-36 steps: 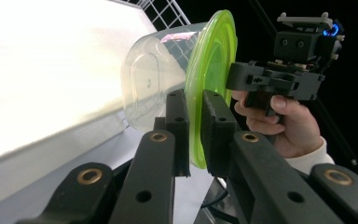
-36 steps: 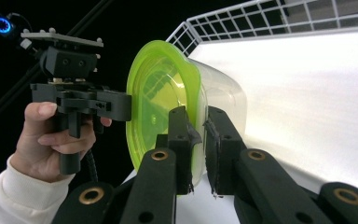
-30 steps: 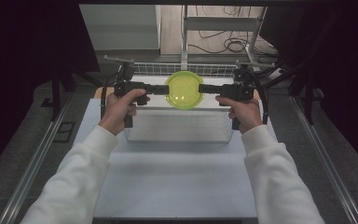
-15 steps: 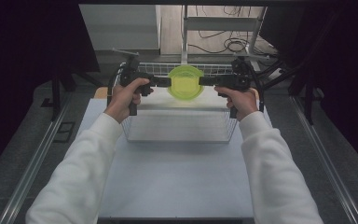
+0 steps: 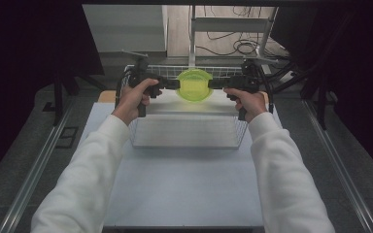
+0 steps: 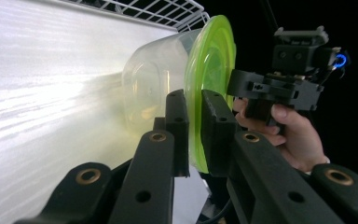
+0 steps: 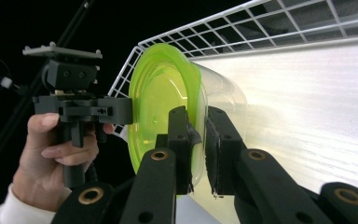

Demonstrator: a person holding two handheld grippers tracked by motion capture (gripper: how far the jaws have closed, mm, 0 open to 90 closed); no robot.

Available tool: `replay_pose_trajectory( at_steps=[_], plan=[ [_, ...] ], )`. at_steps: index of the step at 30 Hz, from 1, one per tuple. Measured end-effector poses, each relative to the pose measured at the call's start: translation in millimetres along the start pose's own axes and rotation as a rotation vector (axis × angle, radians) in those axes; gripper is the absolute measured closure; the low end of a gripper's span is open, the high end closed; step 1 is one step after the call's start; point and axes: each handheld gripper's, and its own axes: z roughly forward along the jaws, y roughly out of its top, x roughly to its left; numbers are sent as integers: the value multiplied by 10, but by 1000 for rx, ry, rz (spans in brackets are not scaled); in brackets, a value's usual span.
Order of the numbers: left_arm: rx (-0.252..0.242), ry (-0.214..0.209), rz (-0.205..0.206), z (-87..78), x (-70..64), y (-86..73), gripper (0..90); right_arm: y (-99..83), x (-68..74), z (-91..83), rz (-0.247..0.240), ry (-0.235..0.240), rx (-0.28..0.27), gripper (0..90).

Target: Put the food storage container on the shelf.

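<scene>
A clear plastic container with a lime-green lid hangs in the air over the far part of a white wire basket. My left gripper is shut on the lid's left rim. My right gripper is shut on the right rim. In the left gripper view the container lies on its side, the green lid facing right, my jaws pinching its edge. From the right gripper view the lid faces left and my jaws clamp its rim. The opposite hand and gripper are beyond it.
The basket stands on a pale table, its far wire wall just behind the container. Metal rails run along both sides of the table. Cables and a frame lie on the floor beyond.
Both grippers have carried the container away from me, toward the basket's far wall, and a little higher. Their hold on the rim is unchanged.
</scene>
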Motion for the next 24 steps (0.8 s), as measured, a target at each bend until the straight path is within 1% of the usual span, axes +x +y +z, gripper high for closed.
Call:
replay_pose_trajectory(
  at_steps=[4, 5, 8, 12, 15, 19, 21, 22, 24],
  plan=[
    [-8, -13, -34, 26, 56, 53, 813, 41, -63, 30, 57, 7, -3, 787],
    [-10, -14, -41, 33, 65, 65, 806, 61, -82, 50, 73, 3, -5, 780],
    [-9, -12, -53, 46, 84, 95, 800, 81, -89, 71, 88, -5, -3, 773],
    [-20, -5, -66, 68, 111, 118, 783, 108, -88, 105, 97, -29, 2, 754],
    [-24, 2, -75, 76, 131, 126, 768, 115, -93, 129, 103, -31, -1, 742],
    [-28, 11, -70, 81, 133, 124, 752, 116, -92, 140, 107, -36, -3, 739],
    [-29, 21, -68, 94, 134, 123, 728, 115, -91, 144, 109, -35, -3, 736],
    [-31, 17, -68, 101, 138, 120, 714, 114, -89, 148, 110, -35, -4, 732],
    [-34, 23, -58, 107, 139, 117, 690, 110, -83, 153, 106, -39, -3, 724]
  ],
)
